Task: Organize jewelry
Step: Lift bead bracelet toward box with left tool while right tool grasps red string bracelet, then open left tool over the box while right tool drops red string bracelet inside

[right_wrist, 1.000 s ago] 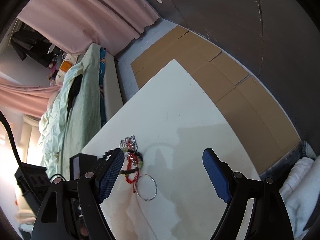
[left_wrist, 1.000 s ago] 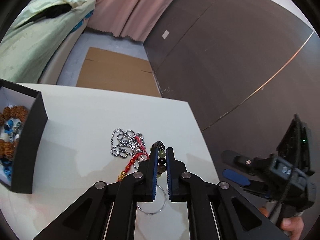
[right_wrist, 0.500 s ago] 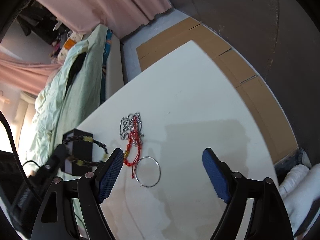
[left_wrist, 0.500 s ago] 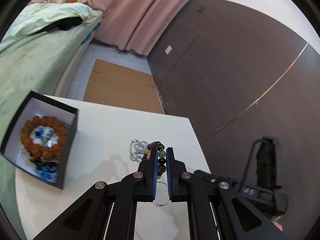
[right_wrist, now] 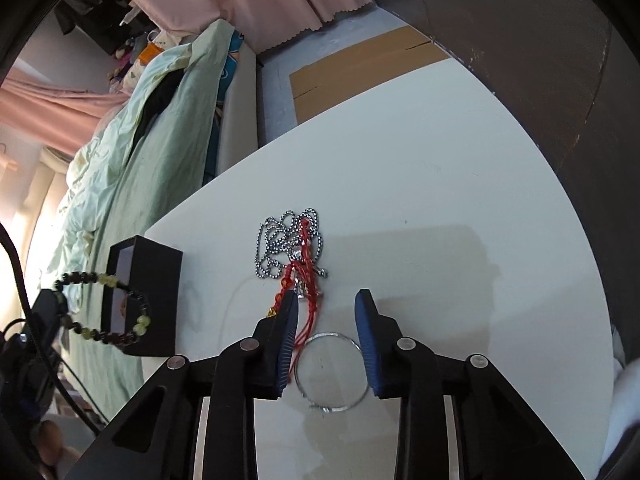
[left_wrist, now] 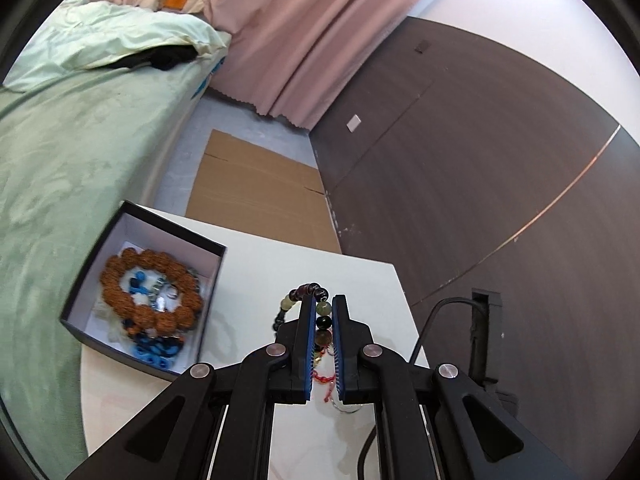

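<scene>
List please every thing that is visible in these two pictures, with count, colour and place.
Beaded bracelet: one, dark and pale green beads, held in the air between the left jaws.
Box: one, black, white inside, on the table's left; holds a brown bead bracelet and blue beads.
Ball chain: one, silver, heaped mid-table.
Red cord bracelet: one, lying over the chain.
Wire bangle: one, silver, under the right gripper.
Table: one, white.
Cardboard: brown, on floor.
Left gripper: black, blue pads, shut.
Right gripper: closing, gripping nothing.
</scene>
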`<state>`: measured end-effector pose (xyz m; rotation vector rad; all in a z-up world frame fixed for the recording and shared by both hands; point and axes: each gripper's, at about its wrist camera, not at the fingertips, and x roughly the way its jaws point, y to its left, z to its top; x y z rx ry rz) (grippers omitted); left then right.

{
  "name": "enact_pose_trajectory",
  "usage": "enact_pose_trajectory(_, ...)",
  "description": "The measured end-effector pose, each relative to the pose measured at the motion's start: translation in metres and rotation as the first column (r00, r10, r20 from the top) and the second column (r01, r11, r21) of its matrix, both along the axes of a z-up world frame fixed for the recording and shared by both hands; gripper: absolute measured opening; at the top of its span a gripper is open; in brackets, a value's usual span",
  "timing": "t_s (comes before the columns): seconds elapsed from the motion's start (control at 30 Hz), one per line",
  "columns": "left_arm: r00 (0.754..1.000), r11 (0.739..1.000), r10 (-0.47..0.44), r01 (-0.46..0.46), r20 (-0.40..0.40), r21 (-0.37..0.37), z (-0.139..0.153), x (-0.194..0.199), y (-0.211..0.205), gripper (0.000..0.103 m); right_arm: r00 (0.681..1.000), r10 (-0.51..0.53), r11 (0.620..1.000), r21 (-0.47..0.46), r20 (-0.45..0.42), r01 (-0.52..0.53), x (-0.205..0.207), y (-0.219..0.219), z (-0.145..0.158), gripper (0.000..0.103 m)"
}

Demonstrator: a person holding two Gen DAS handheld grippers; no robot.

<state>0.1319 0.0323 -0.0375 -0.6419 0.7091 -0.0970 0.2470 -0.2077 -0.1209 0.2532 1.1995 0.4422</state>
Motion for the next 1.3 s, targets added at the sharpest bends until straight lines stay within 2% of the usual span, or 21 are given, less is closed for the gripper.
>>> enact_pose_trajectory(0.1,1.0,1.0,0.012,-0.012,0.005,-0.012,0.002,-0.003,0.008,0.008,1.0,0.003,1.0,-0.008,0.009,-0.003,0.003,0.007,-0.003,0.027)
enact_pose_trajectory(0.13,1.0,1.0,0.016,-0.015,0.007,-0.015,0.002,-0.004,0.011,0.008,1.0,0.005,1.0,-0.012,0.009,-0.005,0.003,0.01,-0.004,0.024)
enact_pose_trajectory(0.17,1.0,1.0,0.018,-0.018,0.008,-0.015,0.003,-0.006,0.012,0.008,1.0,0.007,1.0,-0.01,0.008,-0.007,0.004,0.011,-0.005,0.015)
enact_pose_trajectory(0.3,0.999,0.999,0.032,-0.032,0.011,-0.023,0.005,-0.009,0.021,0.008,1.0,-0.003,1.0,0.004,0.019,0.003,0.005,0.015,-0.003,0.006)
enact_pose_trajectory(0.73,0.994,0.994,0.109,-0.108,0.028,-0.027,0.014,-0.025,0.051,0.008,0.993,-0.029,0.988,0.155,0.112,0.011,-0.018,0.017,0.041,0.004)
enact_pose_trajectory(1.03,0.989,0.989,0.147,-0.146,0.012,-0.029,0.011,-0.03,0.075,0.008,0.971,0.027,0.963,0.256,0.238,-0.09,-0.045,0.044,0.08,0.004)
enact_pose_trajectory(1.13,0.981,0.983,0.183,-0.184,-0.057,-0.003,0.003,-0.026,0.083,0.016,0.953,0.065,0.949,0.278,0.295,-0.15,-0.056,0.056,0.092,0.004)
enact_pose_trajectory(1.2,0.978,0.982,0.189,-0.19,-0.089,-0.008,-0.003,-0.025,0.088,0.041,0.944,0.085,0.939,0.29,0.319,-0.183,-0.062,0.064,0.098,0.004)
enact_pose_trajectory(1.3,0.974,0.976,0.217,-0.218,-0.065,-0.005,0.0,-0.032,0.095,0.065,0.934,0.108,0.927,0.304,0.339,-0.218,-0.068,0.076,0.102,0.004)
